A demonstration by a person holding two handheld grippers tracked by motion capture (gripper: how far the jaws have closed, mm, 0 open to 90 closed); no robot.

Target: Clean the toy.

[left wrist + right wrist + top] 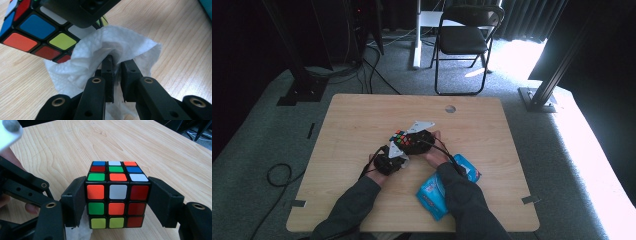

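The puzzle cube, its stickers scrambled, sits near the middle of the wooden table, clamped between the two black jaws of the right gripper, which press on its left and right faces. A crumpled white tissue touches the cube's lower edge, and the left gripper has its jaws pinched tight on a fold of it. Just beside the person's right sleeve lies a blue wipes packet, well apart from the folding chair beyond the table
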